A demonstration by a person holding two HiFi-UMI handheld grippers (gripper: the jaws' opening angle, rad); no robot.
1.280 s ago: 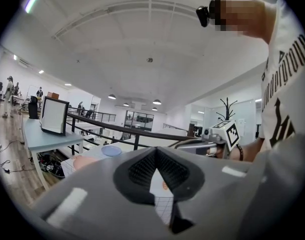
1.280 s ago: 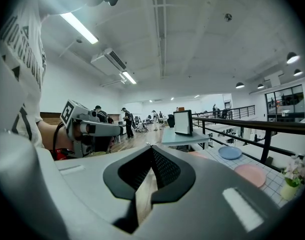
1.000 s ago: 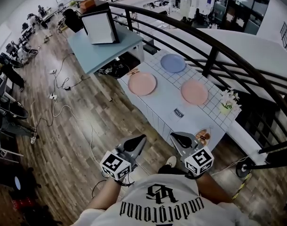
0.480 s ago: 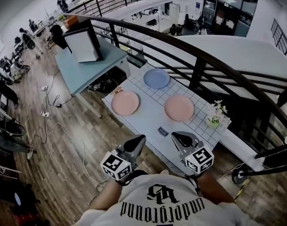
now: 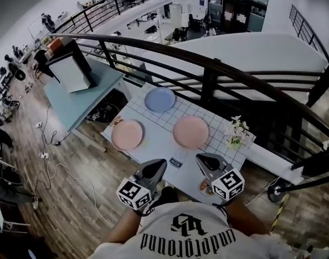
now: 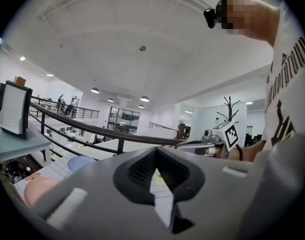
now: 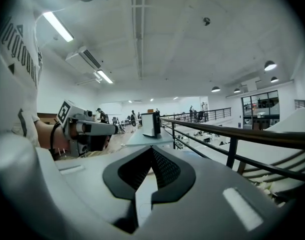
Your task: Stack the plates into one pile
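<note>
Three plates lie apart on the white grid-topped table (image 5: 167,144): a blue plate (image 5: 159,99) at the far side, a pink plate (image 5: 127,135) at the left and a second pink plate (image 5: 191,132) at the right. Both grippers hover over the table's near edge, short of the plates. My left gripper (image 5: 160,163) is shut and holds nothing. My right gripper (image 5: 201,157) is likewise shut and empty. In the left gripper view the blue plate (image 6: 81,162) and the left pink plate (image 6: 38,190) show low at the left, past the jaws.
A small potted plant (image 5: 237,131) stands at the table's right corner. A black card (image 5: 177,162) and a small dish (image 5: 206,186) lie near the front edge. A dark railing (image 5: 207,63) runs behind the table. A blue-grey desk (image 5: 78,99) with a boxy object stands to the left.
The table and plates have drawn nearer and slid toward the grippers in the head view. Both grippers stay shut and keep the same pose.
</note>
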